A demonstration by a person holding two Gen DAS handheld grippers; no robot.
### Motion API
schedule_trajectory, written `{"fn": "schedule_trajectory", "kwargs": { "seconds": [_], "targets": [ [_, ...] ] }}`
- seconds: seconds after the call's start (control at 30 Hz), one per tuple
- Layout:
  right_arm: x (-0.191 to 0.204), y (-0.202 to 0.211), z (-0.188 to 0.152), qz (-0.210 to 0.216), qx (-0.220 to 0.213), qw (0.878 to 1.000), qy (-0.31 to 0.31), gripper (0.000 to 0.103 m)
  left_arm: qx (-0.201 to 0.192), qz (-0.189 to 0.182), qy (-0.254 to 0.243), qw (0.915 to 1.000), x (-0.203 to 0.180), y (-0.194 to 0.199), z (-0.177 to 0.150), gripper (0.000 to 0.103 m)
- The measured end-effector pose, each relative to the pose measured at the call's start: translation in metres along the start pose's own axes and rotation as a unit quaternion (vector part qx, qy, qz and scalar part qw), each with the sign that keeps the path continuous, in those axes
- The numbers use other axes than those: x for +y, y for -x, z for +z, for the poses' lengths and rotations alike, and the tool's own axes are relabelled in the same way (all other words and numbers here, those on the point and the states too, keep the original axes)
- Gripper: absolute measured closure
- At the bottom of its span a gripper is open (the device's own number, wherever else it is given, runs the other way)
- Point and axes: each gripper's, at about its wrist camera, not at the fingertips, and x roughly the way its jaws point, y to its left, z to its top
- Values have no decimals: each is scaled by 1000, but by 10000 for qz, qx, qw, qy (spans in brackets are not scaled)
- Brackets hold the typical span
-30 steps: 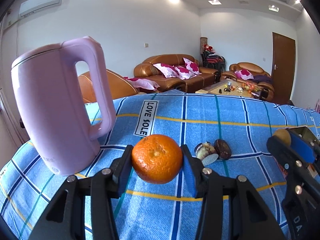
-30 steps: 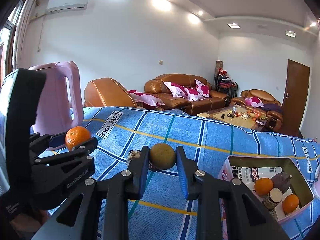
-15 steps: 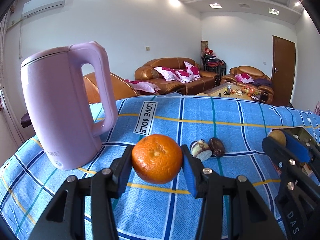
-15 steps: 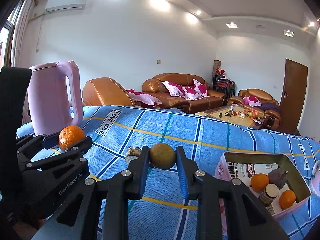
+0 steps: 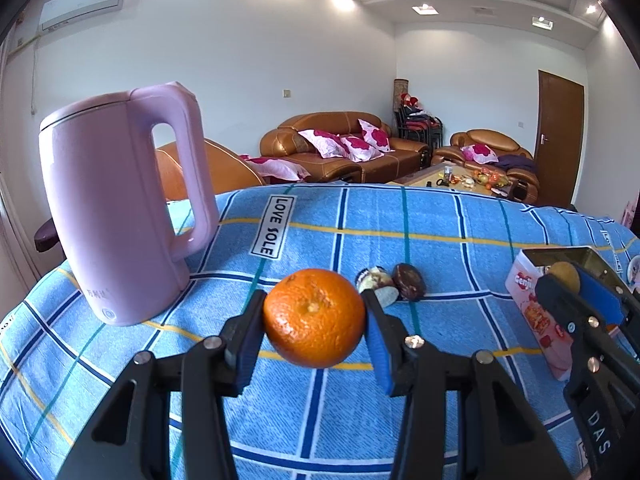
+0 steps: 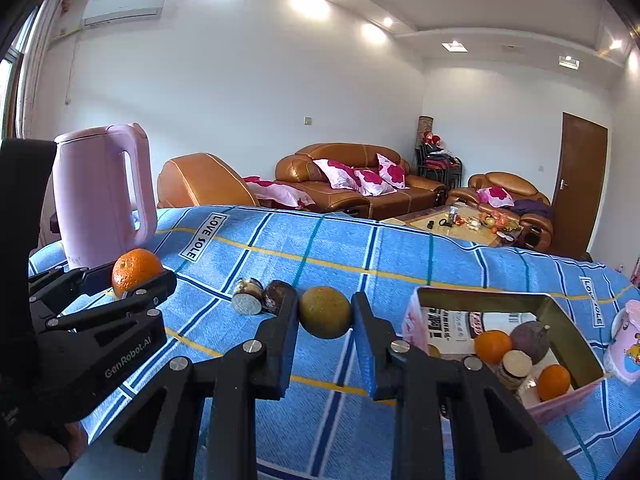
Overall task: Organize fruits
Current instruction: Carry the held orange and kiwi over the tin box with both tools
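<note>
Since 1 second ago the pink kettle (image 5: 116, 204) has slid left and shrunk in both views, and the pink box (image 6: 508, 344) now shows its left wall in the left wrist view, so both grippers have drawn back and shifted toward the box. The left gripper (image 5: 314, 320) still clamps the orange (image 5: 314, 317) between its 2 blue-padded fingers, lifted clear of the blue checked cloth (image 5: 400, 240), right of the kettle. The right gripper (image 6: 325, 314) is closed on a dull green-brown round fruit (image 6: 325, 312), held above the cloth just left of the box. Only the right wrist view looks into the box: it holds 2 small oranges (image 6: 493, 346), a dark purple fruit (image 6: 530, 338) with a stem and a pale-faced cut piece (image 6: 517, 364), lying close together in its right half over printed paper. The left wrist view shows just the box's outer left wall (image 5: 534, 312) and rim, partly behind the right gripper (image 5: 568, 284). Between kettle and box, 2 dark fruits (image 6: 262, 296) lie on the cloth touching each other; the left one turns a pale flat cut face toward the cameras. The orange is near round, with no clear long axis, and its stem dimple faces the left camera. A pink cup (image 6: 626, 340) stands just right of the box.
</note>
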Motion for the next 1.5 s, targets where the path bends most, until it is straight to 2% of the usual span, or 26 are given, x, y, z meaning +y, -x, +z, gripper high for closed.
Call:
{"fn": "schedule_trajectory", "kwargs": {
  "seconds": [0.67, 1.5],
  "targets": [
    [-47, 18, -11, -354, 32, 9994, -53, 74, 55, -141, -218, 9996, -39, 7, -6, 54],
    [-111, 30, -12, -895, -62, 9957, -214, 74, 33, -668, -324, 9972, -104, 12, -4, 54]
  ]
}}
